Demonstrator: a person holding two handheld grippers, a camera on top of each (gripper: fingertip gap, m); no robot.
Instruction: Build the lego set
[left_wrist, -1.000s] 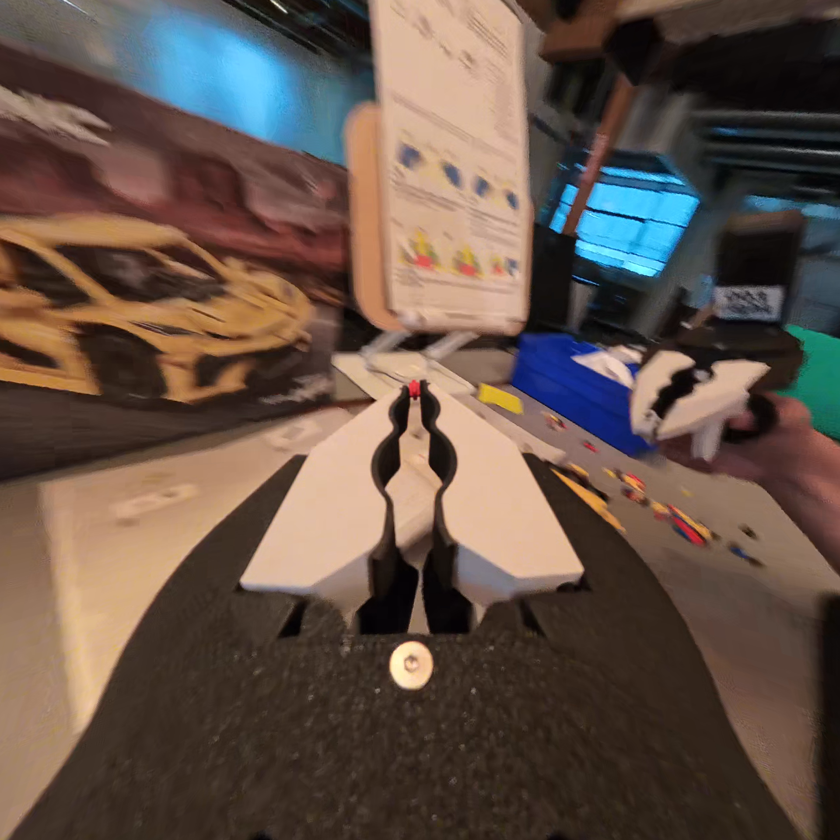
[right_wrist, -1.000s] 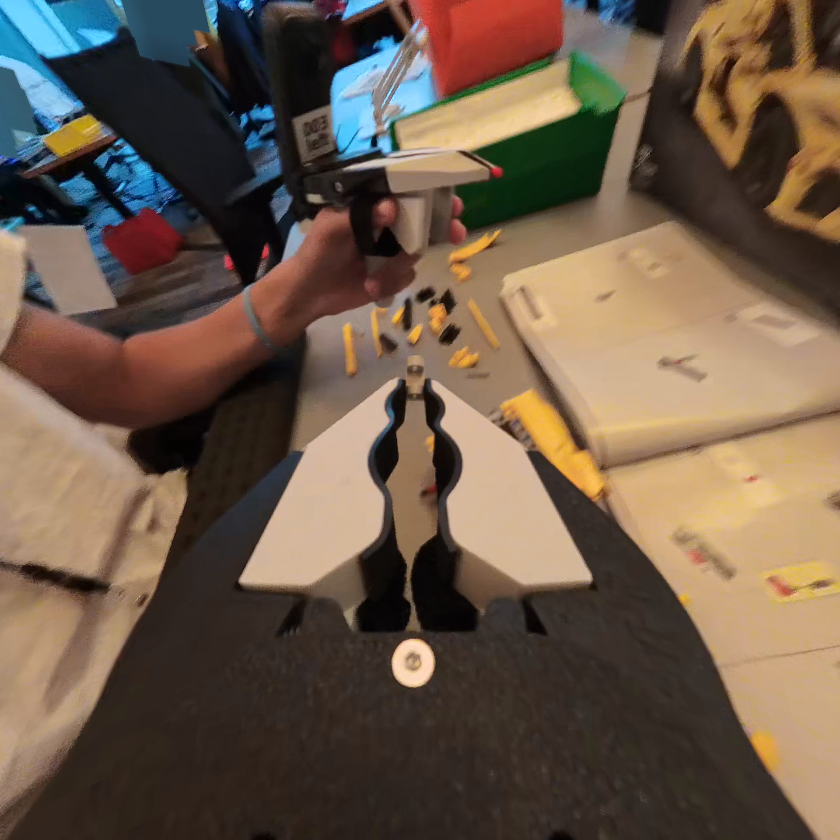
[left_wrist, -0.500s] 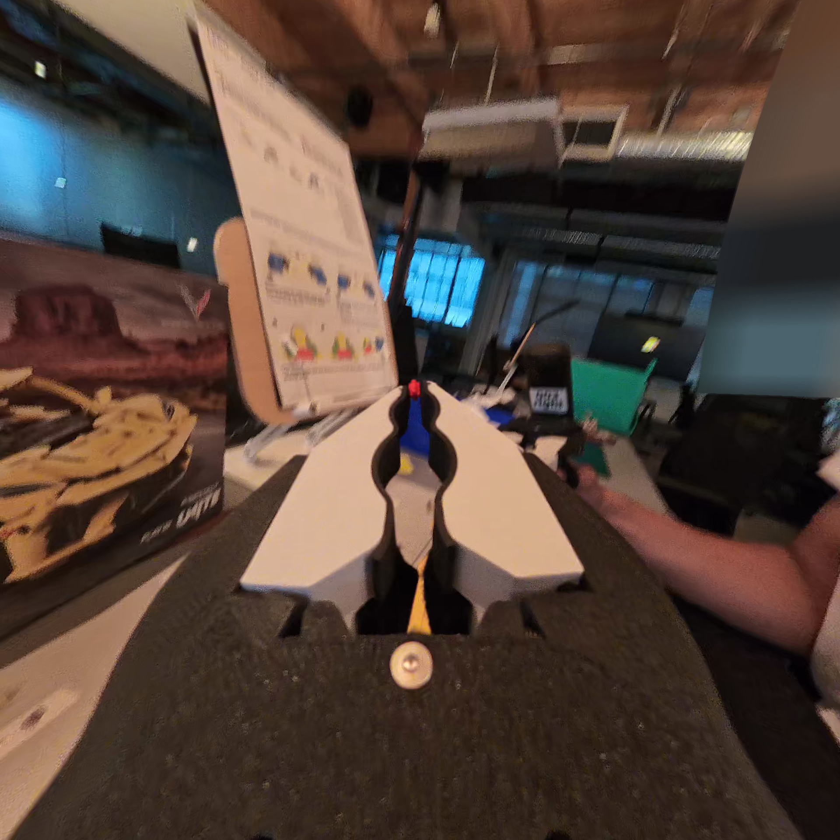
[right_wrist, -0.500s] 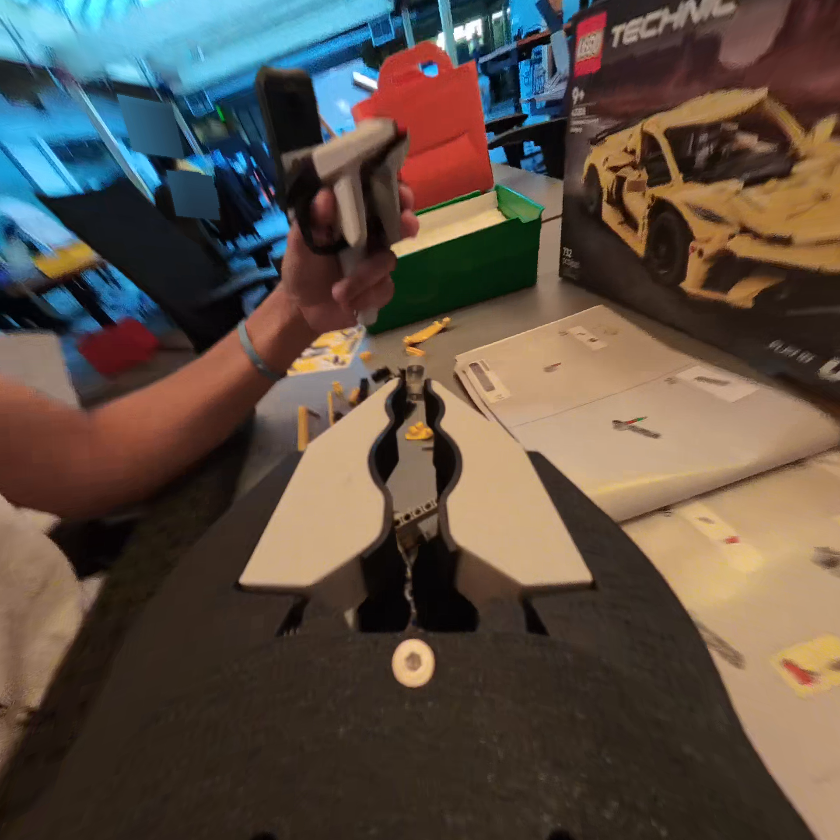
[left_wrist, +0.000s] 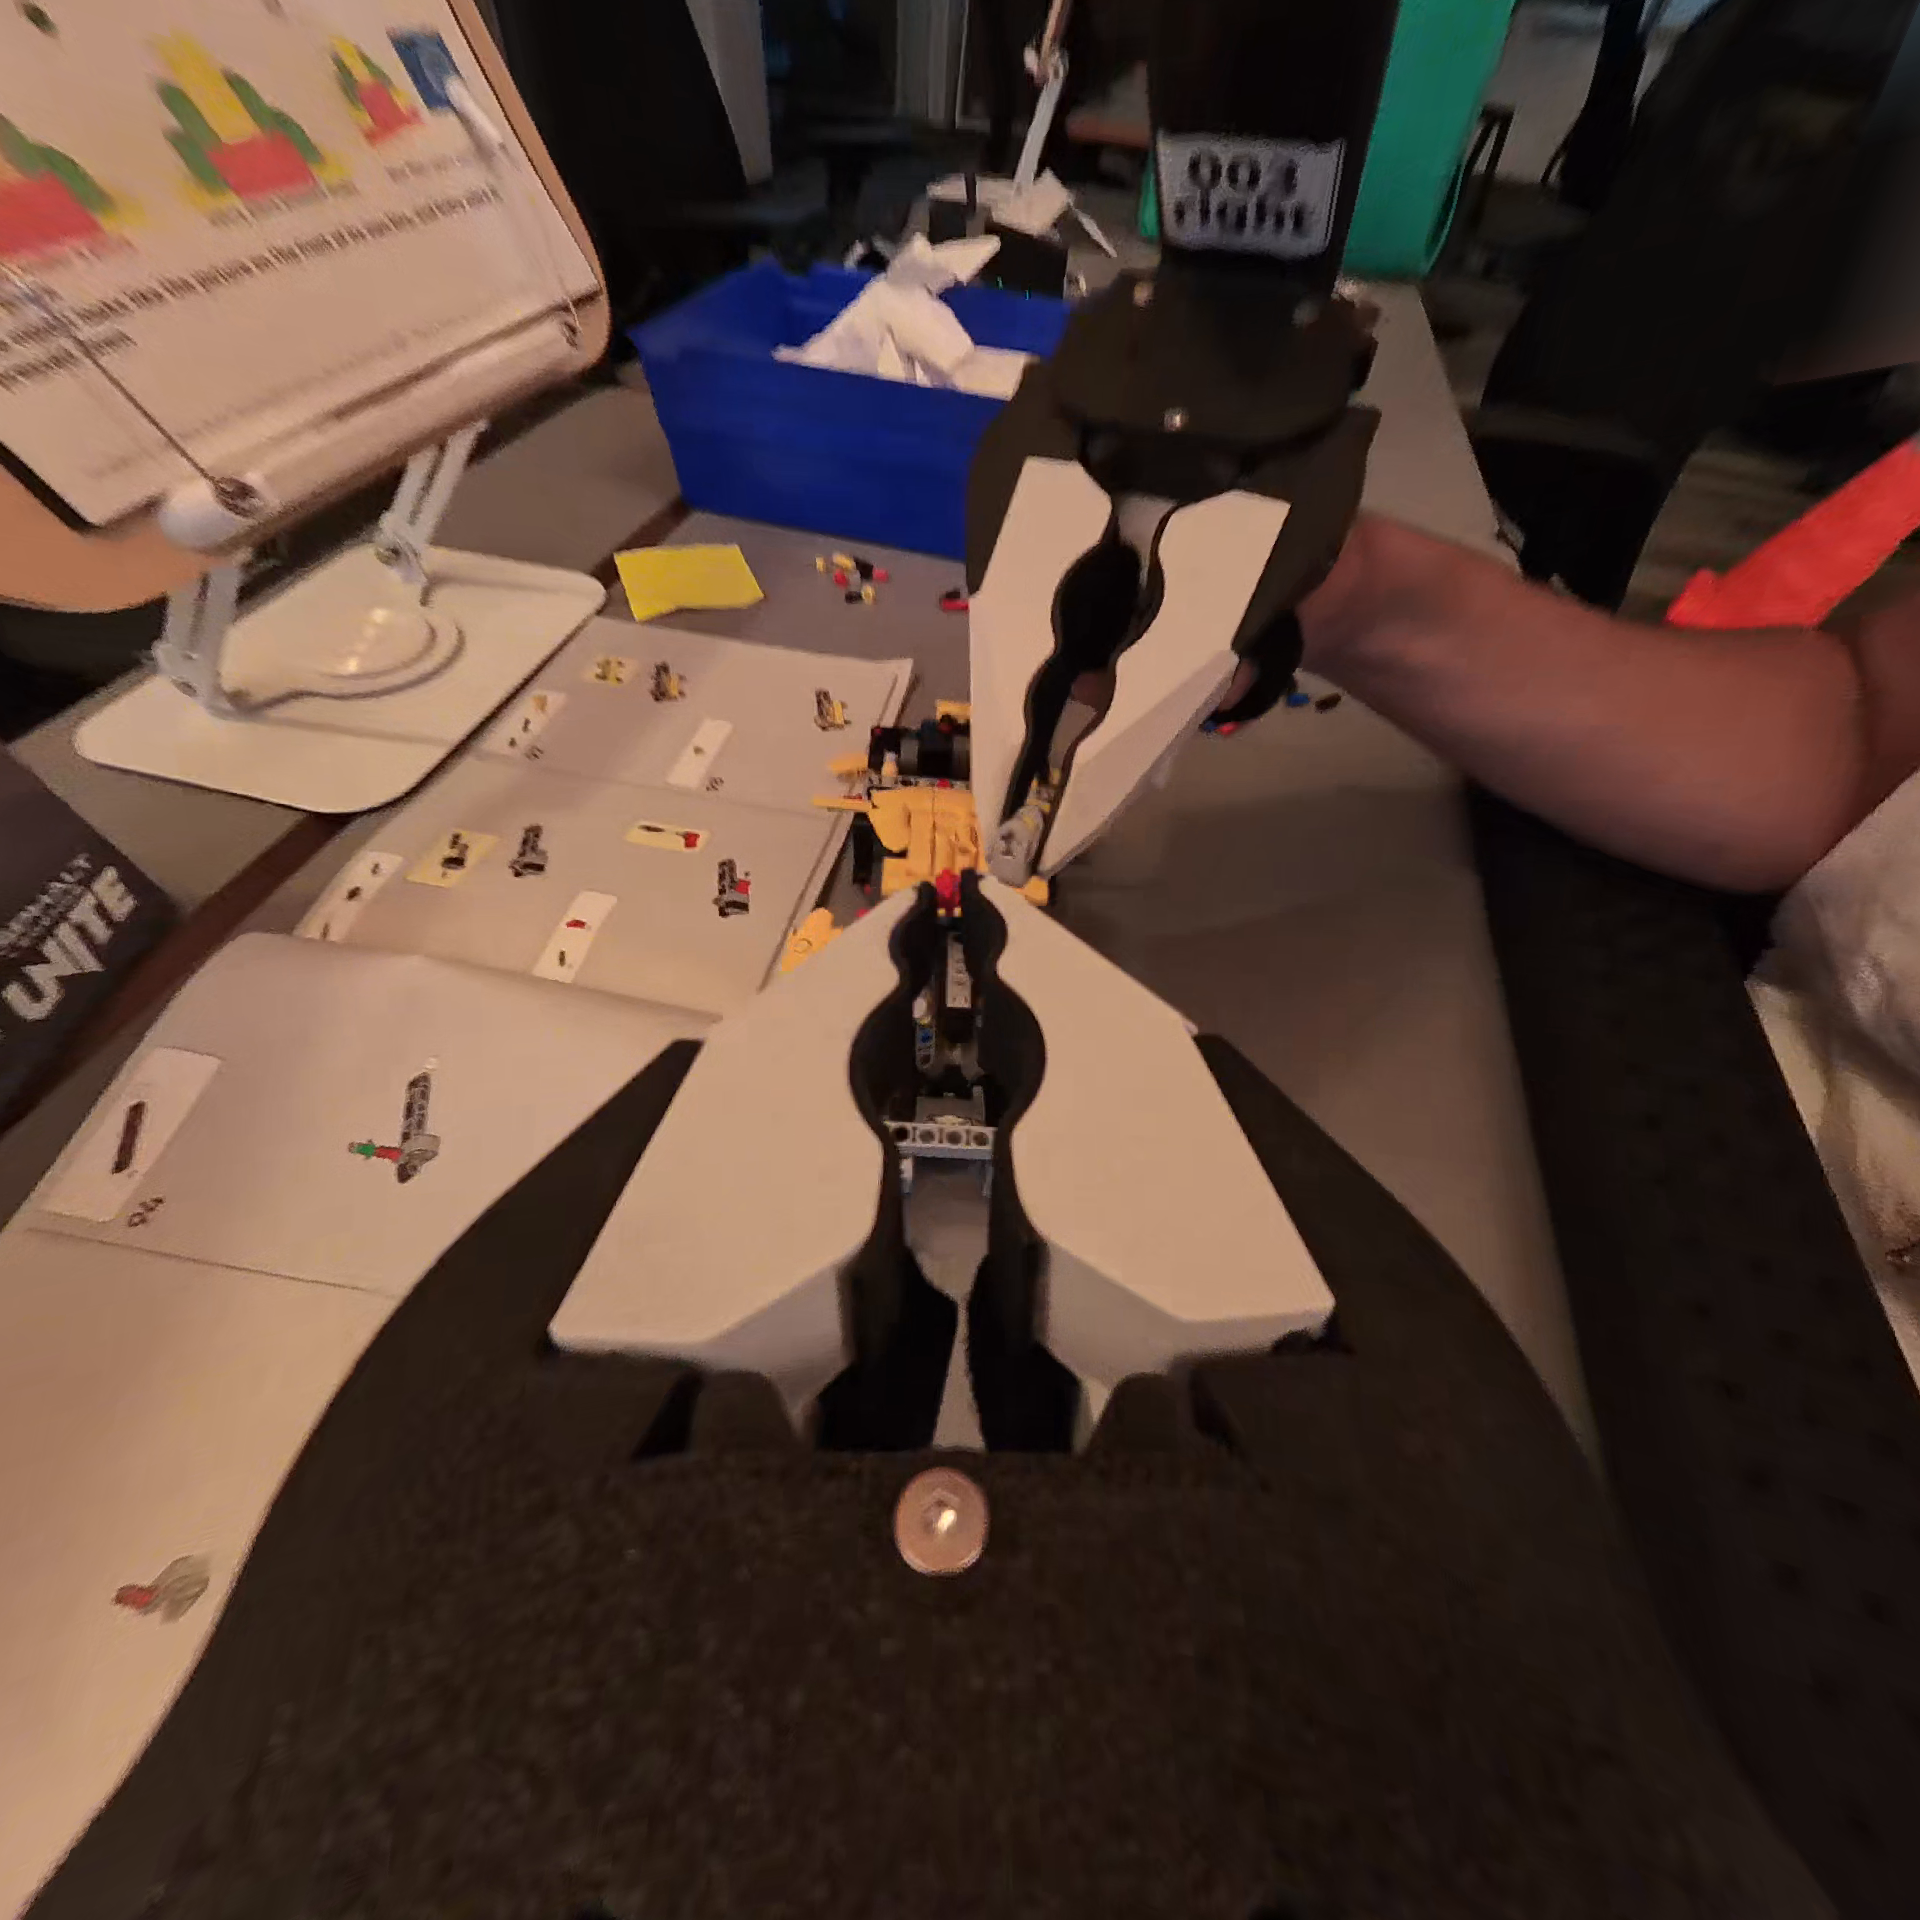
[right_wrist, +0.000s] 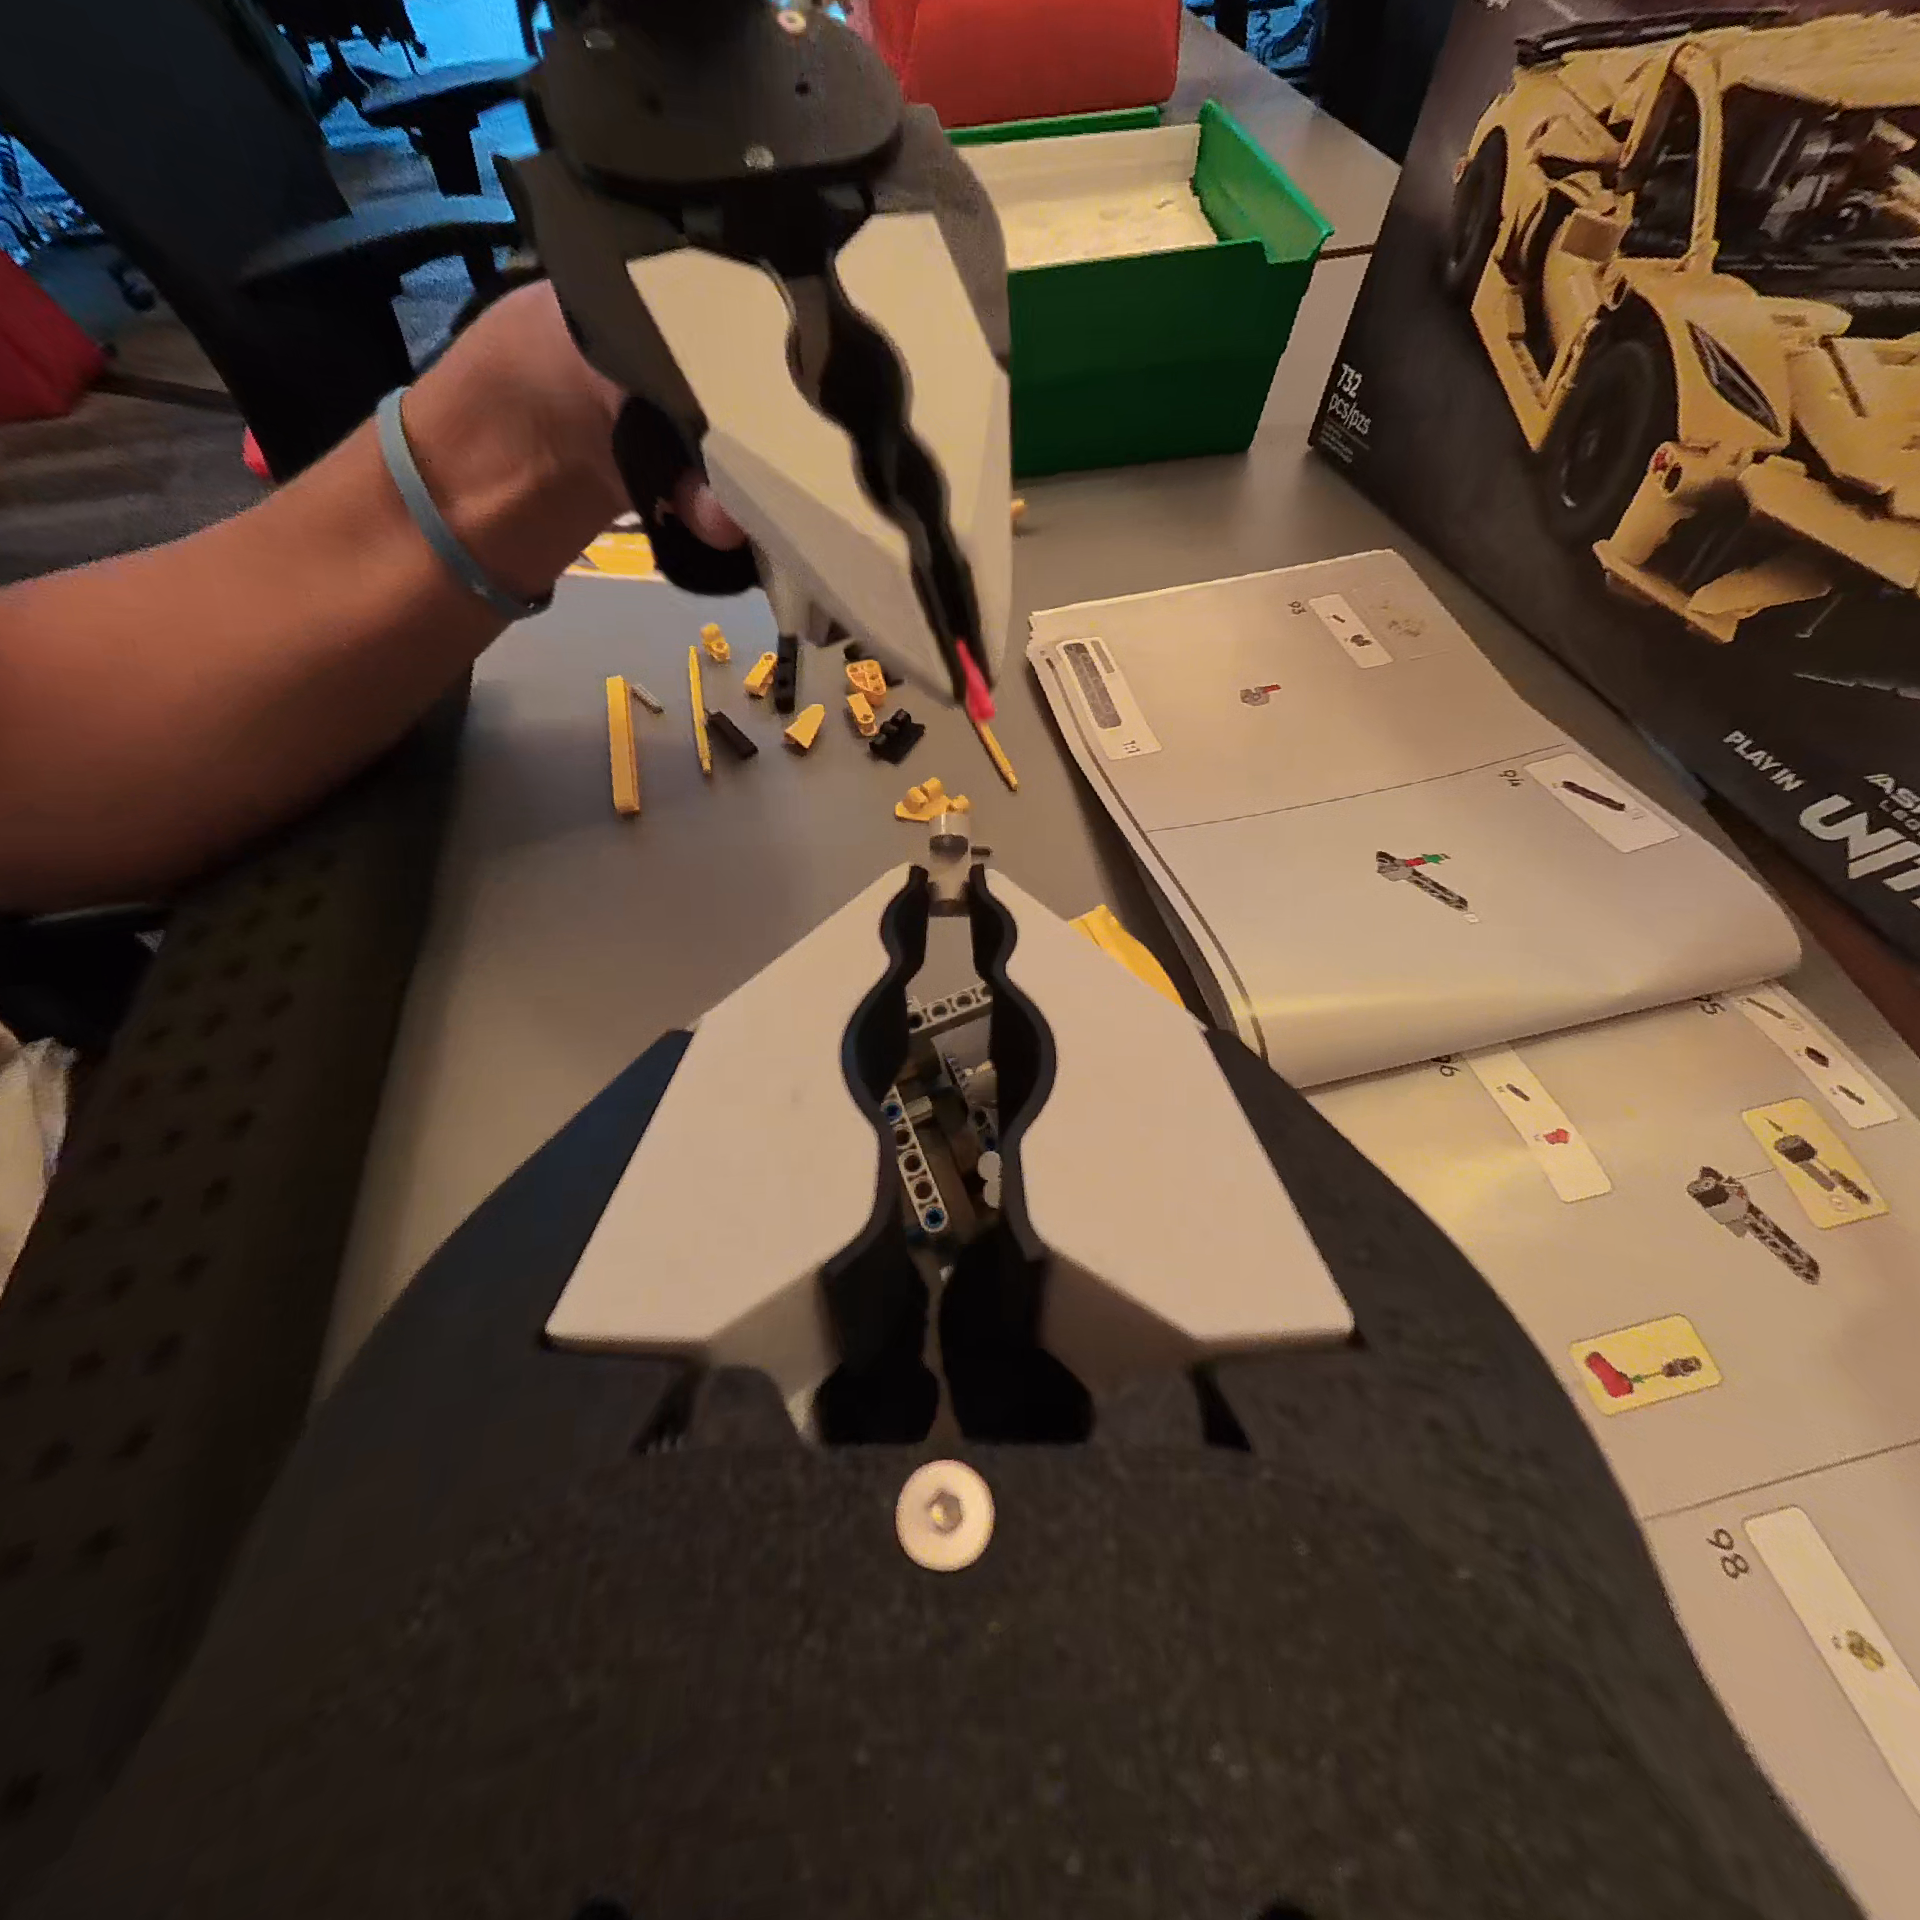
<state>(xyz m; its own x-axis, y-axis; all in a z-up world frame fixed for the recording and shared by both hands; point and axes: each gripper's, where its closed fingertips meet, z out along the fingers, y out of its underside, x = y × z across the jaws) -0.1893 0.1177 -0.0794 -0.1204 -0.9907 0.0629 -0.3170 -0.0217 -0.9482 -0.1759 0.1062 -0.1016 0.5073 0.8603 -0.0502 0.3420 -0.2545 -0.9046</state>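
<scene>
My left gripper (left_wrist: 948, 902) is shut on a small red pin (left_wrist: 945, 889). It also shows in the right wrist view (right_wrist: 966, 681), pointing down with the red pin (right_wrist: 975, 698) sticking out of its tips. My right gripper (right_wrist: 948, 878) is shut on a small grey connector (right_wrist: 948, 836). It shows in the left wrist view (left_wrist: 1023, 847) just beyond my left tips, with the connector (left_wrist: 1016, 831) close to the red pin. A partly built yellow, black and grey lego model (left_wrist: 920, 821) lies on the table below both grippers, and part shows between my right fingers (right_wrist: 935, 1143).
Open instruction booklets (right_wrist: 1351, 810) lie right of the model, with the set's box (right_wrist: 1683, 364) behind. Loose yellow and black pieces (right_wrist: 769, 707) lie ahead. A green bin (right_wrist: 1132, 312), a blue bin (left_wrist: 831, 416) and a clipboard stand (left_wrist: 312, 665) stand farther back. Both grippers' tips are close together, under 4 cm apart.
Both grippers have swung down from a raised pose to point at the table. Their tips have come close together over the model, each still holding its piece.
</scene>
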